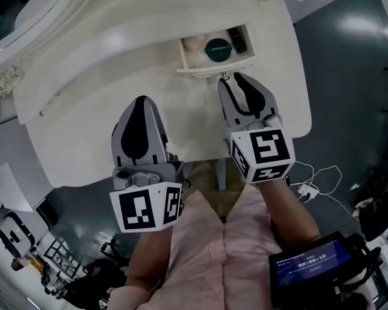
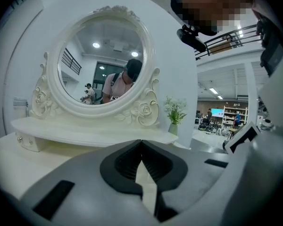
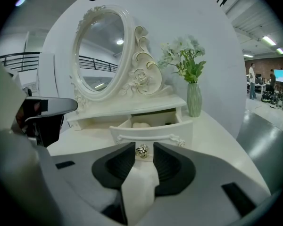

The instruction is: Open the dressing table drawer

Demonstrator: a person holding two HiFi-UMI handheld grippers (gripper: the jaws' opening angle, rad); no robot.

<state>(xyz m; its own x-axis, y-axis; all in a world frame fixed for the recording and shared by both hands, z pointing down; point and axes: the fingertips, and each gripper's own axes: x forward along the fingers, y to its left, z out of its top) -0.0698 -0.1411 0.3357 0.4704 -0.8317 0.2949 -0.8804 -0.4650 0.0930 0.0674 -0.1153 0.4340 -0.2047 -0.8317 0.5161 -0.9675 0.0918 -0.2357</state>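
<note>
The small cream drawer [image 1: 215,64] of the white dressing table [image 1: 103,76] stands pulled out, with a dark round lid [image 1: 217,49] and a pale item inside. My right gripper [image 1: 233,78] is at the drawer's front; in the right gripper view the drawer [image 3: 153,132] faces me and its metal knob [image 3: 142,150] sits between the jaw tips of the right gripper [image 3: 142,148], which is shut on it. My left gripper [image 1: 140,102] hovers over the tabletop to the left, apart from the drawer. The left gripper [image 2: 141,141] has its tips together on nothing.
An oval mirror [image 2: 101,62] in a carved frame rises behind the shelf. A green vase of flowers [image 3: 194,98] stands at the table's right end. A second small drawer [image 2: 27,142] sits shut at the left. A person's reflection shows in the mirror. Grey floor surrounds the table.
</note>
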